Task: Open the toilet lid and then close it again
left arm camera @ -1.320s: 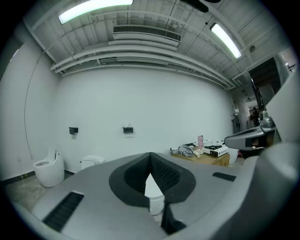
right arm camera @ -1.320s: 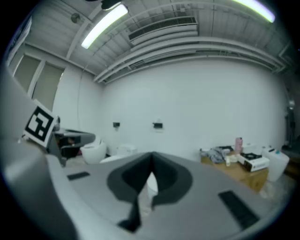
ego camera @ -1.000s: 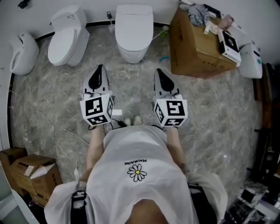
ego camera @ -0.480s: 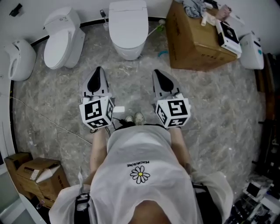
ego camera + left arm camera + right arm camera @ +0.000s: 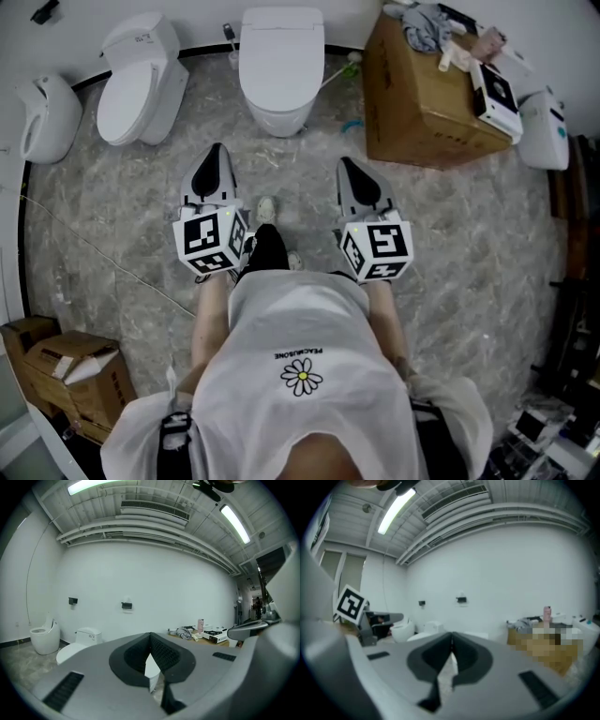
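The one thing that has changed over the last second is the person's stance. The two shoes were side by side between the grippers, and now one shoe [image 5: 265, 208] is planted ahead on the marbled floor [image 5: 122, 216], with a dark trouser leg behind it. I read this as a step toward the toilet [image 5: 277, 108], which stands against the far wall at the top of the head view. Its lid [image 5: 281, 42] is down flat and untouched. The left gripper [image 5: 217, 155] and the right gripper [image 5: 348, 169] have come along with the body. Both point ahead and only slightly down, one on either side of the leading foot, and both remain well apart from the toilet. Each gripper view shows the jaws together at the tips with nothing between them. The white shape in the notch below the pads is only the toilet seen farther off. A second toilet [image 5: 131, 80] stands to the left of the target and a loaded cardboard box [image 5: 422, 103] to its right, both clear of the straight path. For the task, this is still the approach. The opening has not begun, and the person has more floor to cross before either gripper can get under the front edge of the lid to lift it.
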